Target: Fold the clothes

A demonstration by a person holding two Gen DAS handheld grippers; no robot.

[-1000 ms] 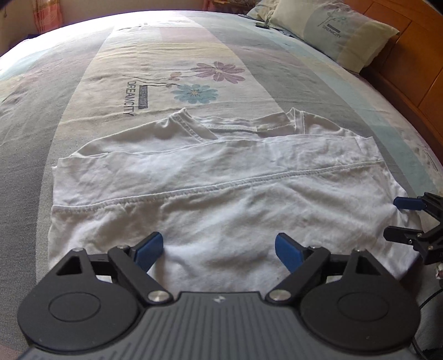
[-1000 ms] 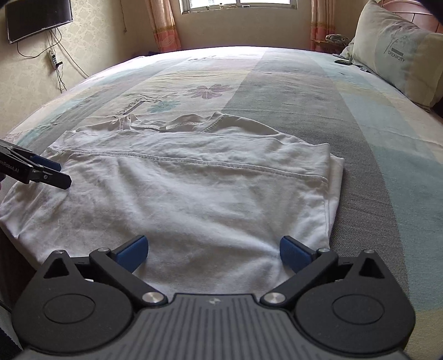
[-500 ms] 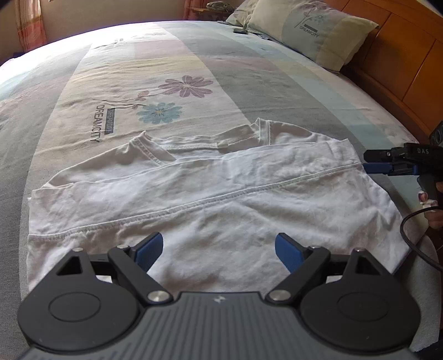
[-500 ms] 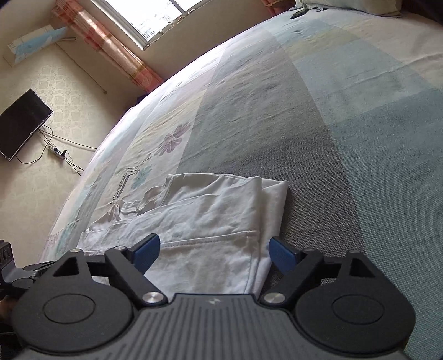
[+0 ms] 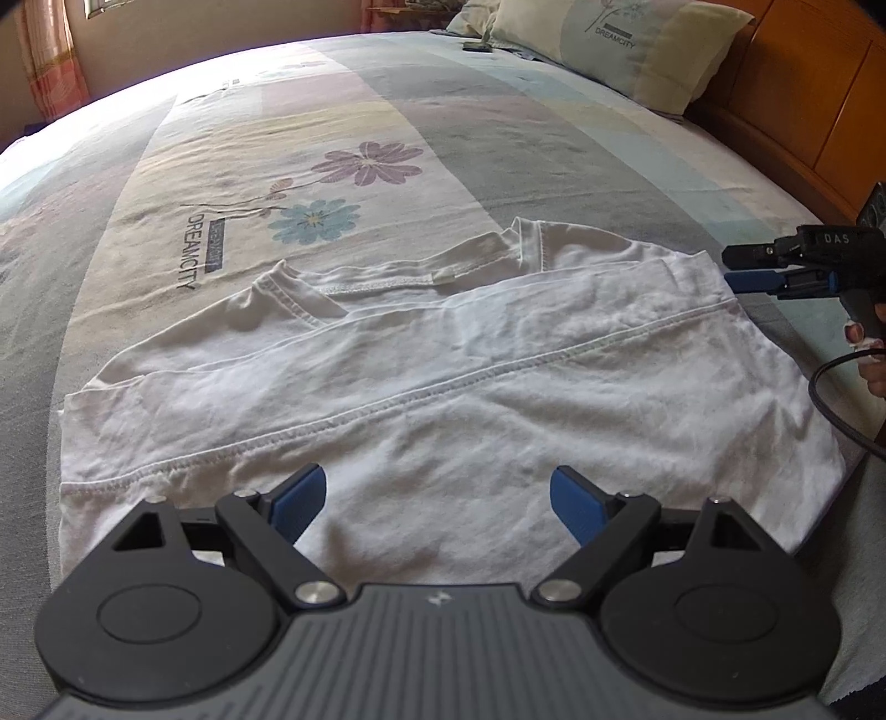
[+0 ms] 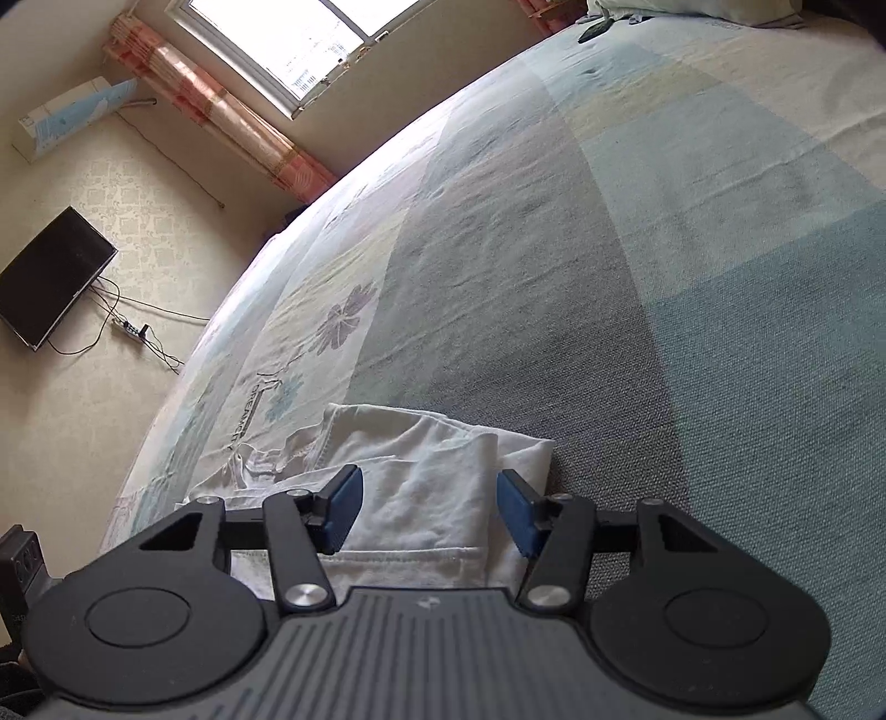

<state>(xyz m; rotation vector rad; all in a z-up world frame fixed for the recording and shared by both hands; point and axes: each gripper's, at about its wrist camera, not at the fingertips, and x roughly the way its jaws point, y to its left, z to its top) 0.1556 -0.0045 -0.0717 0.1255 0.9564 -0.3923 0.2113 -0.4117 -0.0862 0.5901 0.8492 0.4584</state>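
Observation:
A white T-shirt (image 5: 443,387) lies folded across the bed, its collar toward the far side. My left gripper (image 5: 437,501) hovers open over the shirt's near edge, with nothing between its blue pads. My right gripper (image 5: 733,268) is rolled on its side at the shirt's far right corner, held by a hand (image 5: 864,338). In the right wrist view that corner of the shirt (image 6: 426,482) lies between the jaws of the right gripper (image 6: 429,515). The jaws are closing, and the pads stand apart from the cloth.
The bed sheet (image 5: 310,183) has pastel stripes and printed flowers. A pillow (image 5: 620,50) and a wooden headboard (image 5: 803,99) are at the far right. A black cable (image 5: 830,410) trails by the shirt's right edge. A television (image 6: 50,277) hangs on the wall.
My right gripper swung from the shirt's near edge to its far right corner, rolled sideways, and its jaws narrowed around the corner. The left gripper shifted slightly and stayed open.

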